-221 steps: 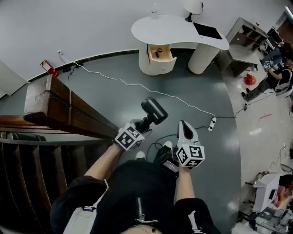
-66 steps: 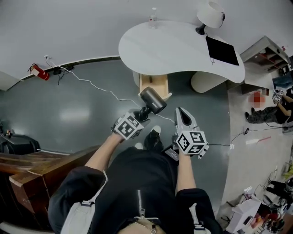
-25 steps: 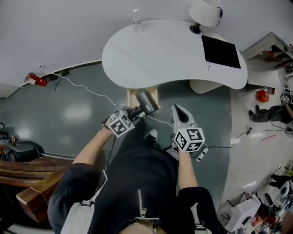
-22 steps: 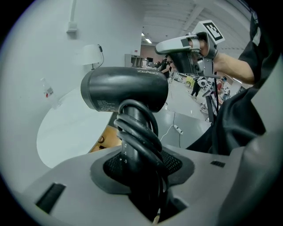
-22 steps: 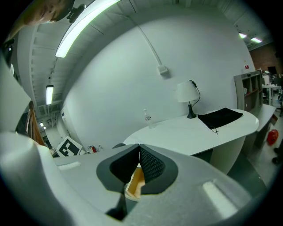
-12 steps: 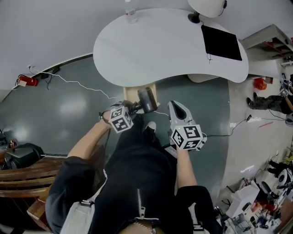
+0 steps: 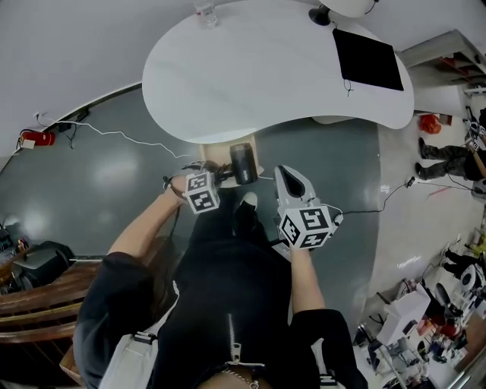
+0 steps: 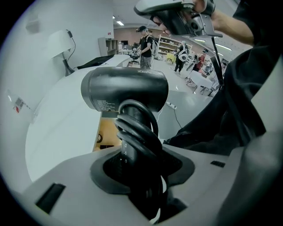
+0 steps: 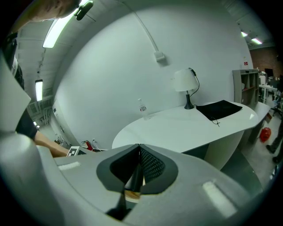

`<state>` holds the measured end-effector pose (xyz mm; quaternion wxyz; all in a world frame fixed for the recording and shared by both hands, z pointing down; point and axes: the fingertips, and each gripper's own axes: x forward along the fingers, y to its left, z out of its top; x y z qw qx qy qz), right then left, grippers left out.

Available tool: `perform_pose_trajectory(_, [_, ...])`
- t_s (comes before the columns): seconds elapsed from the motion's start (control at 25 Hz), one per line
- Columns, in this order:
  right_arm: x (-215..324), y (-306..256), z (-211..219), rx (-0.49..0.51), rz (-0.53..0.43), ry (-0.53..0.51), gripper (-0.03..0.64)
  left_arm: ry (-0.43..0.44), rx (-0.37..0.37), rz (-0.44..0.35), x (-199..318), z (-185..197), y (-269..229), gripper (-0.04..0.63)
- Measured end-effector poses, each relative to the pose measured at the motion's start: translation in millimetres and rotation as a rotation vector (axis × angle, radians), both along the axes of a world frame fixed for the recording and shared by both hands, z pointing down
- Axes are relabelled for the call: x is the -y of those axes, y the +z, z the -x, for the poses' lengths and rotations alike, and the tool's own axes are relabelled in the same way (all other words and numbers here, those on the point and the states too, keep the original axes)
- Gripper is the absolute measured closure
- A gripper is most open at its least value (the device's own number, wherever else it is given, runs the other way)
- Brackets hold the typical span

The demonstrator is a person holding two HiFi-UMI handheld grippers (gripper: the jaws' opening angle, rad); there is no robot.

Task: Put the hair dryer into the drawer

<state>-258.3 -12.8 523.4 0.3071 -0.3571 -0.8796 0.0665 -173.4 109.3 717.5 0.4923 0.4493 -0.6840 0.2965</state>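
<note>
The black hair dryer (image 7: 242,162) (image 8: 126,92) has its cord wound round its handle, and my left gripper (image 7: 215,176) (image 8: 135,163) is shut on that handle. The dryer's barrel hangs over the open wooden drawer (image 7: 219,156) (image 8: 106,132) that sticks out from under the white curved desk (image 7: 273,68) (image 8: 57,128). My right gripper (image 7: 287,180) (image 9: 138,150) is to the right of the dryer, shut with nothing between its jaws. In the right gripper view a sliver of the wooden drawer (image 9: 131,194) shows below the jaws.
On the desk stand a white lamp (image 7: 345,7) (image 9: 185,86), a black mat (image 7: 367,59) (image 9: 219,109) and a clear bottle (image 7: 205,11) (image 9: 142,108). A white cable (image 7: 114,135) runs over the grey floor to a wall socket. People stand at the far right (image 7: 448,156).
I have come closer to the desk. My left gripper has carried the hair dryer forward until its barrel is over the open drawer. The right gripper has kept its place beside it.
</note>
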Motion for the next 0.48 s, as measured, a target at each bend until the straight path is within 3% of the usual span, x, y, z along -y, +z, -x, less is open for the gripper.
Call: perform_pose_trajectory(0.48, [-4.6, 20.2, 7.5, -0.054, -0.027, 0.017, 0.612, 0.09, -0.063, 0.082, -2.1, 5.0, 53.1, 0.406])
